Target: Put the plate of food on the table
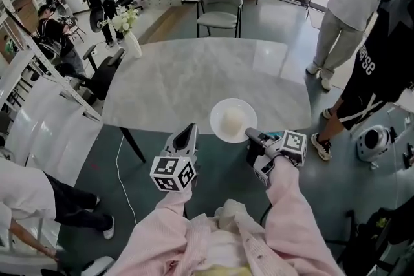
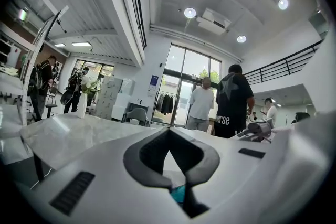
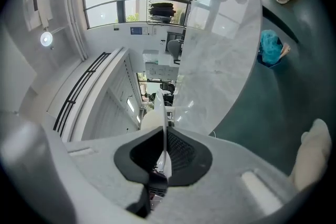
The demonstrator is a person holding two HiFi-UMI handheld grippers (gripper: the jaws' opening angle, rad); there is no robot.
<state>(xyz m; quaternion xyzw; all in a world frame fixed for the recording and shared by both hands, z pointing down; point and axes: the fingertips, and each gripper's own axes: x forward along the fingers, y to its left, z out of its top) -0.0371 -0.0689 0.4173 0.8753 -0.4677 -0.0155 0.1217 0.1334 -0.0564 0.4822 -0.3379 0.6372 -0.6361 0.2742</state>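
**Inspector:** State of the right gripper (image 1: 251, 135)?

**Assistant:** Closed on the near right rim of the plate (image 1: 220, 130). In the right gripper view the rim runs edge-on between the 2 dark pads, which are clamped onto it.

**Inspector:** Position of the plate?

**Assistant:** In the head view it overlaps the near edge of the marble table (image 1: 174, 84), partly over the top and partly out past it. Whether it rests on the marble or hangs just above it, I cannot tell from this angle.

**Inspector:** Contents?

**Assistant:** 1 pale, rounded mound of food (image 1: 233, 118) at the centre of the plate. Its detail is too small to make out.

**Inspector:** Left gripper (image 1: 188, 132)?

**Assistant:** Jaws together, nothing between them. It sits just left of the plate at the table's near edge, apart from the rim.

**Inspector:** Surroundings?

**Assistant:** A white vase of flowers (image 1: 129, 32) stands at the far left edge of the table. 1 grey chair (image 1: 220, 6) is beyond the far side. 2 people stand to the right of the table, others at the far left.
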